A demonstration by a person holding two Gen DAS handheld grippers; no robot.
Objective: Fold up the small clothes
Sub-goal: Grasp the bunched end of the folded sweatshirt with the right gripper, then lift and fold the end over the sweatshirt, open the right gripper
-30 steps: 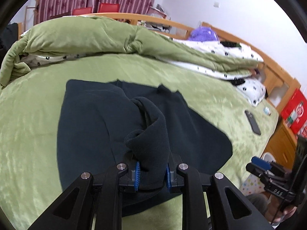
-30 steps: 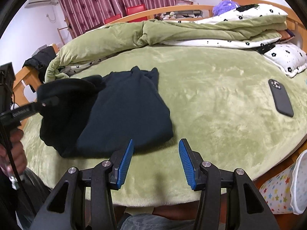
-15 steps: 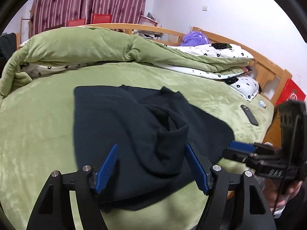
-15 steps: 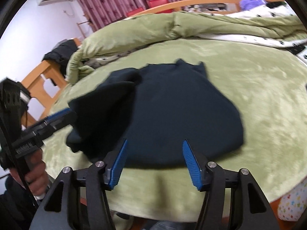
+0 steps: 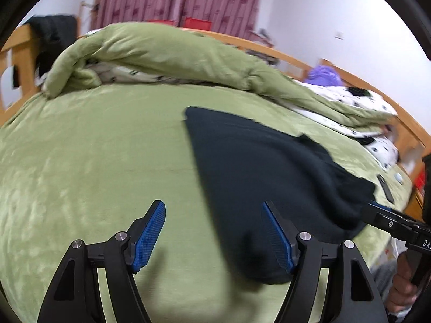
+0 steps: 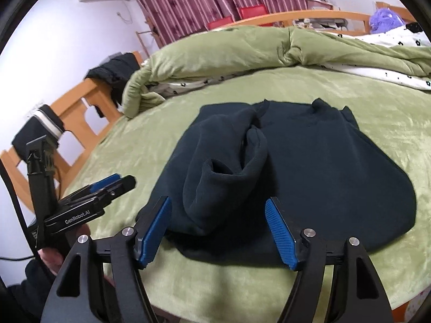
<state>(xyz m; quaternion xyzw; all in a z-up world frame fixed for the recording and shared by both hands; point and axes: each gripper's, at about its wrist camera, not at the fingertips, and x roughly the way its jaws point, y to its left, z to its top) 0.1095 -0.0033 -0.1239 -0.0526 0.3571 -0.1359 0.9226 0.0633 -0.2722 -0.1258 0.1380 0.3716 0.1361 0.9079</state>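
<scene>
A dark navy garment point(image 5: 269, 167) point(image 6: 323, 167) lies flat on the green bed. One sleeve point(image 6: 221, 177) is folded over its body, with the cuff toward me. My left gripper point(image 5: 212, 223) is open above the sheet; only the garment's left edge lies under its right finger. It also appears in the right wrist view as the left gripper point(image 6: 107, 185), left of the garment. My right gripper point(image 6: 216, 215) hovers at the garment's near edge, its jaws opening. The folded sleeve end lies between them and the pads do not press on it. Its tips also show in the left wrist view point(image 5: 382, 212).
A rolled green duvet point(image 5: 161, 53) point(image 6: 242, 51) runs along the far side of the bed. A dotted pillow point(image 5: 382, 148) and a phone point(image 5: 385, 191) lie at the right. The wooden bed frame point(image 6: 80, 102) carries dark clothing point(image 6: 115, 67). A person's hand point(image 5: 404, 290) holds the right handle.
The left gripper let go of the sleeve, opened wide and swung left off the garment. The right gripper moved left over the garment's near edge and opened wider. The sleeve now lies on the garment.
</scene>
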